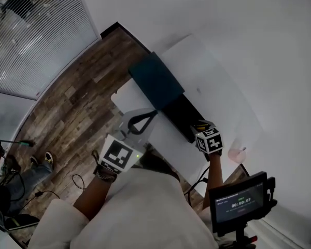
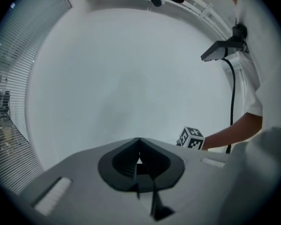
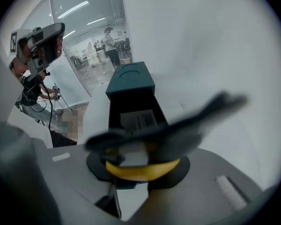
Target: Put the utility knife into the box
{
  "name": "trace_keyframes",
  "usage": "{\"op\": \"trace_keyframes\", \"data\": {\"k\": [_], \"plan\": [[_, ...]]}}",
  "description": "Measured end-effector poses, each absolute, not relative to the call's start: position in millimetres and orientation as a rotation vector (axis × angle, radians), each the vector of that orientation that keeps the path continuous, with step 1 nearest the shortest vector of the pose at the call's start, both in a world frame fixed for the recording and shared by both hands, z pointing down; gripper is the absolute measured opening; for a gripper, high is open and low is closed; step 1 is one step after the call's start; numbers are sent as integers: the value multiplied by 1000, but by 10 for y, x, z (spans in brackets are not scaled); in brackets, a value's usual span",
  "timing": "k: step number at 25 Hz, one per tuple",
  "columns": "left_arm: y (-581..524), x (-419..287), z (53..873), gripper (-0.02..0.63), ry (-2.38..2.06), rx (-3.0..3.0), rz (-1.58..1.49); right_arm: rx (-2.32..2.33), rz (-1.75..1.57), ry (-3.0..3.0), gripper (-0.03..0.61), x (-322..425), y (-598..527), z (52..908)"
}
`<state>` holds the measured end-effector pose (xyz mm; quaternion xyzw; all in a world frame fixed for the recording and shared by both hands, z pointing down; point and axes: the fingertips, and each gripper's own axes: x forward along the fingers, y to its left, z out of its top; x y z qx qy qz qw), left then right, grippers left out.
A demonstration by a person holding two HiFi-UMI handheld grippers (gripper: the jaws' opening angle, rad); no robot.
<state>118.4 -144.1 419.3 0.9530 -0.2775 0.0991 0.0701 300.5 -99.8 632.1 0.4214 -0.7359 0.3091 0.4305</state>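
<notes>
Carrying step: the right gripper [image 3: 141, 165] pinches the utility knife [image 3: 168, 132] crosswise above the open box [image 3: 127, 104] near the bench's [image 1: 217, 77] left edge; left gripper [image 2: 139, 162] pressed together, empty; next, lower and release inside.

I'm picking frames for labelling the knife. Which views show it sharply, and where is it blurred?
Right gripper view: the utility knife in the right gripper is badly blurred across the frame; the box behind is sharp; corners go black. Left gripper view: evenly lit, no knife. Head view: knife small and soft.
</notes>
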Motion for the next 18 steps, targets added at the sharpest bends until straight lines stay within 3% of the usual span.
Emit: {"op": "trace_keyframes", "data": {"k": [18], "plan": [[-1385,854,4075,-2,-932,2804,318,941,770,-1809,127,2778,-944,6276]]}}
